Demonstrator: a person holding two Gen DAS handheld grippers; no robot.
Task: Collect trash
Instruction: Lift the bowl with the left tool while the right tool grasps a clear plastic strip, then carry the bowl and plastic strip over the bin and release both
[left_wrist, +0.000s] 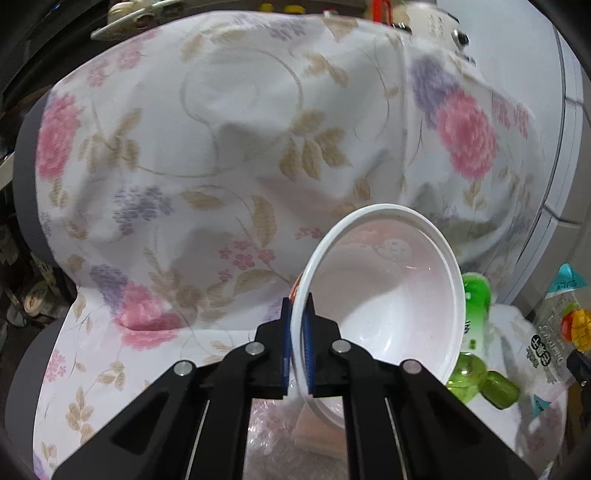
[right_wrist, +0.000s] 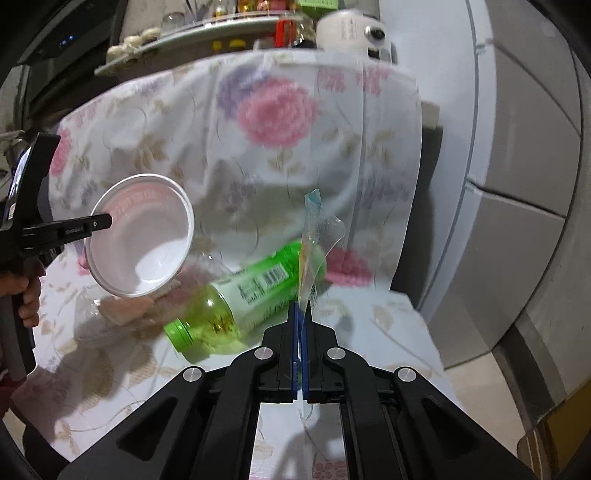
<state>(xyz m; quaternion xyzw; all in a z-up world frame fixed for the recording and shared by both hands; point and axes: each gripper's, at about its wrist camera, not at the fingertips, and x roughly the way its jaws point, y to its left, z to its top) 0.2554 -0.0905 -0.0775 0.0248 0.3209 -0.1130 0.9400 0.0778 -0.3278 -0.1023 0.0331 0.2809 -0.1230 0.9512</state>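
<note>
Little legible print, most of it blurred or mirrored

The clear plastic wrapper (left_wrist: 554, 332) at the right edge of the left wrist view carries bold black East Asian characters and a line of Latin lettering, both seen reversed through the film and too distorted to spell out. The green bottle (right_wrist: 255, 291) lying on the floral cloth bears a white label with a barcode and blocks of small black print, too fine to read; in the left wrist view a single large "M"-like letter shows on it. The arm of the left gripper (right_wrist: 110, 220) carries a small pale brand word, too small to make out.
</note>
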